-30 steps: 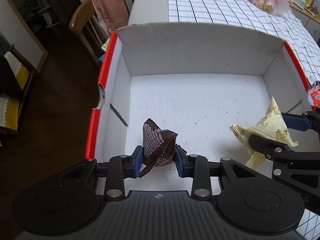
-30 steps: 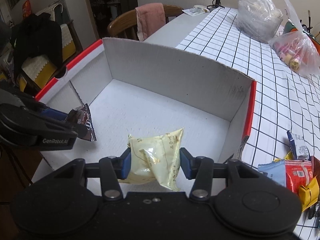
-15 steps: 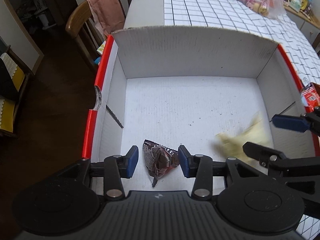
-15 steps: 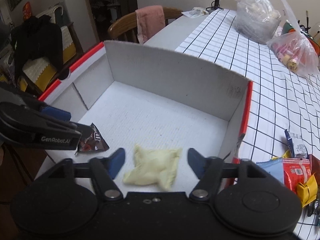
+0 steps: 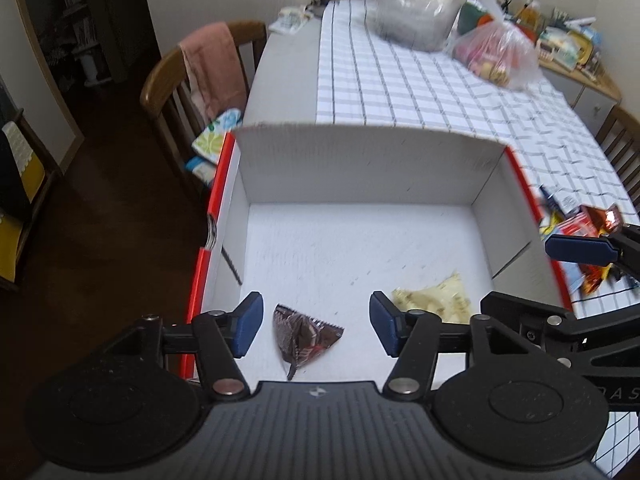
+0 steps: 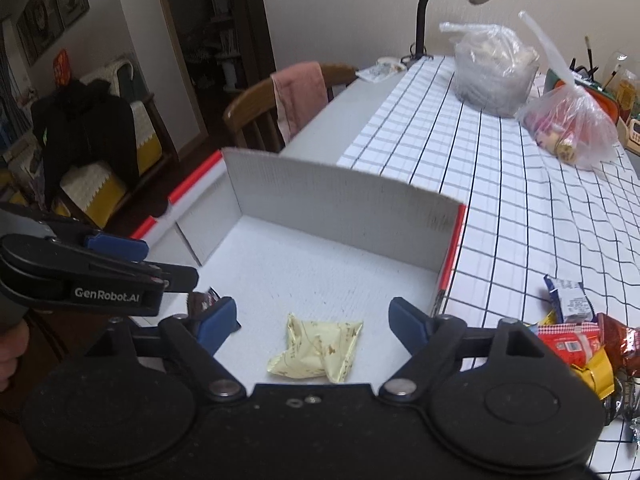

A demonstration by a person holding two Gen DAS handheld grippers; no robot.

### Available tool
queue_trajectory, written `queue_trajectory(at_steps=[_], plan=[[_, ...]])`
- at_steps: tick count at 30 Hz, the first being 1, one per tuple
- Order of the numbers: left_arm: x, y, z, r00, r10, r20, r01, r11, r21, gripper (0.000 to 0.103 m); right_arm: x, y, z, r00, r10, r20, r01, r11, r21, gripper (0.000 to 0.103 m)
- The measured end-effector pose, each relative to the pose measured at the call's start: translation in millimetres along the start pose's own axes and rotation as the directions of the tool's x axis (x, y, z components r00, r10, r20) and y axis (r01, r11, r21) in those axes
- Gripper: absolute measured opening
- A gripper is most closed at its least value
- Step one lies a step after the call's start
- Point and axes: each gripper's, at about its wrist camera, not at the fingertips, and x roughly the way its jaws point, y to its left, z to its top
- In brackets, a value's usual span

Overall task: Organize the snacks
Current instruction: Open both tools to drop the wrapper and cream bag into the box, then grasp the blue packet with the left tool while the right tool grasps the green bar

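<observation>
While both tools hung over the near edge of the white box [image 5: 360, 168], the left gripper [image 5: 316, 330] stood wide and empty, the brown packet [image 5: 306, 336] lying flat on the floor between its pads, nearer the near-left corner; the right gripper [image 6: 312, 326] gaped likewise over the cream packet [image 6: 320, 350] by the near-right corner; the snack pile [image 6: 576, 340] waited on the table past the box's right wall, so the right gripper seemed nearer it.

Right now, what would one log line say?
left gripper: open | right gripper: open | brown packet, yellow packet: lying in box | snack pile: outside box
</observation>
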Motion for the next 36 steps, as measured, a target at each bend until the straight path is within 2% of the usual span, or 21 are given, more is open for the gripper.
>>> queue_trajectory(at_steps=[4,13,20,27,36], plan=[[-16,-8,1,0.999,-0.015,0.053,0.015,1.0,0.003,0.059,-19,-3,-1,0.999,0.008,0.047,-0.009,1.0,0.016,0.091],[-50,-32,-1,0.984,-0.051,0.17,0.046,0.998,0.037,0.069,-67,-28,-13,0.99,0.002,0.142,-0.014,0.996,0.083,0.102],[-65,-67,-3,0.966,-0.11,0.233,0.095,0.993,0.075,0.075,-98,-58,-32,0.982,-0.033,0.183,0.01,0.992,0.125,0.103],[-60,-117,-4,0.958,-0.178,0.223,0.155,0.981,0.115,0.077,-123,-106,-60,0.978,-0.092,0.189,0.055,0.98,0.192,0.103],[-36,-190,-9,0.965,-0.211,0.155,0.187,0.971,0.152,0.077,-148,-181,-98,0.971,-0.19,0.143,0.148,0.953,0.263,0.103]])
